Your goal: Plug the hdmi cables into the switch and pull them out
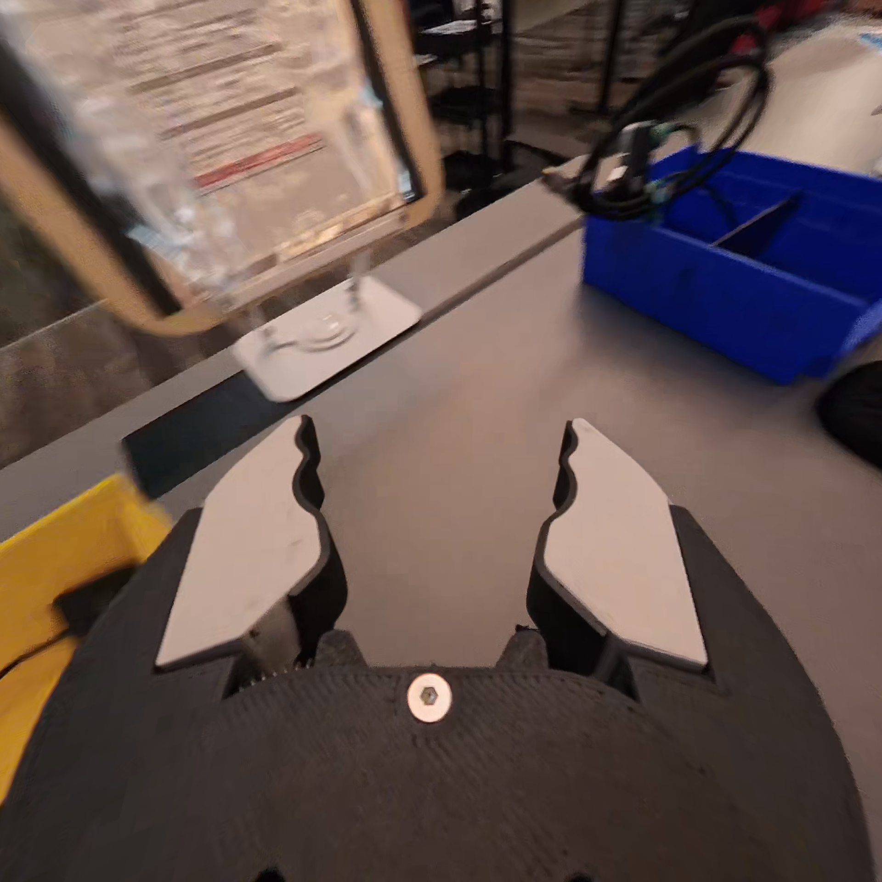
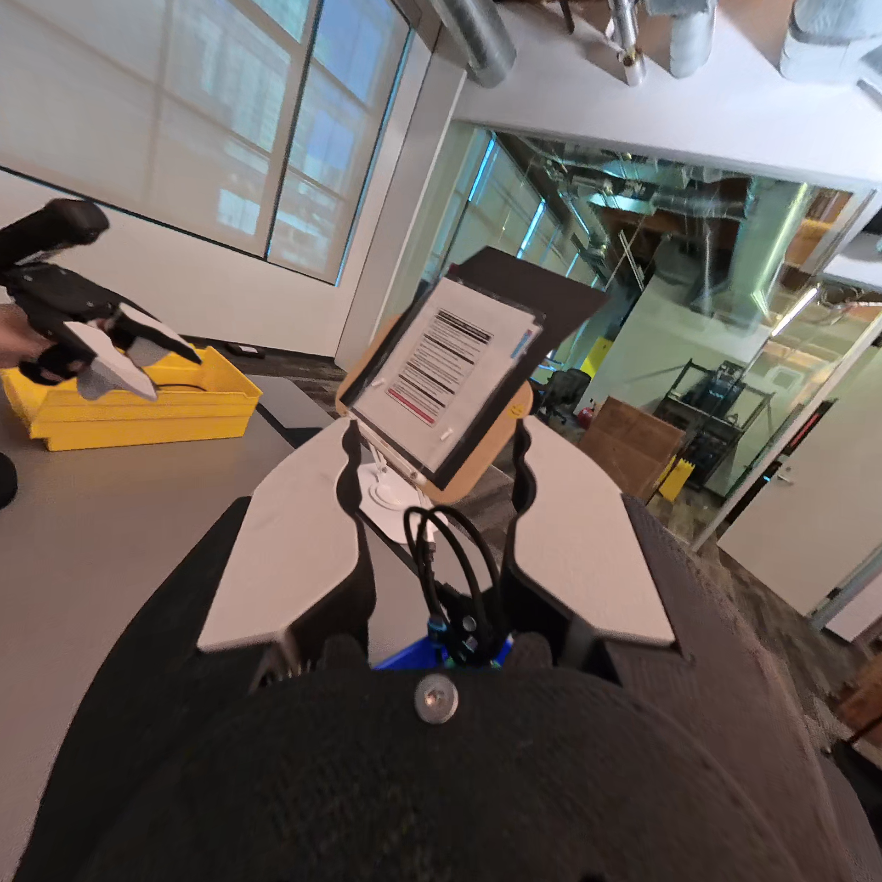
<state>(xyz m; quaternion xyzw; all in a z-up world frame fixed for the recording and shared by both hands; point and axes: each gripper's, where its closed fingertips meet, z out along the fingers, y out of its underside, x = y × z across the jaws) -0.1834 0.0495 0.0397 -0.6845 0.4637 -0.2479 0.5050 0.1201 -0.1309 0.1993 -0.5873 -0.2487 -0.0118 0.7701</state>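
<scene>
A bundle of looped black cables (image 1: 677,119) with a small dark device with green bits (image 1: 637,162) stands up from the far left corner of a blue bin (image 1: 716,291). My left gripper (image 1: 439,429) is open and empty above bare table, well short of the bin. In the right wrist view, my right gripper (image 2: 435,429) is open. The cable loops (image 2: 458,558) and the blue bin's edge (image 2: 410,661) show low between its fingers, with nothing clamped. The left gripper (image 2: 174,377) also shows there, hovering over a yellow bin (image 2: 143,415).
A framed sheet on a white stand (image 1: 248,157) (image 2: 439,372) sits at the grey table's far edge (image 1: 477,267). The yellow bin (image 1: 57,572) is at the left gripper's left. A black object (image 1: 854,415) lies at the right. Beyond the table are floor, shelves and glass walls. Both grippers' tips are roughly 35 cm from the black object (image 1: 854,415).
</scene>
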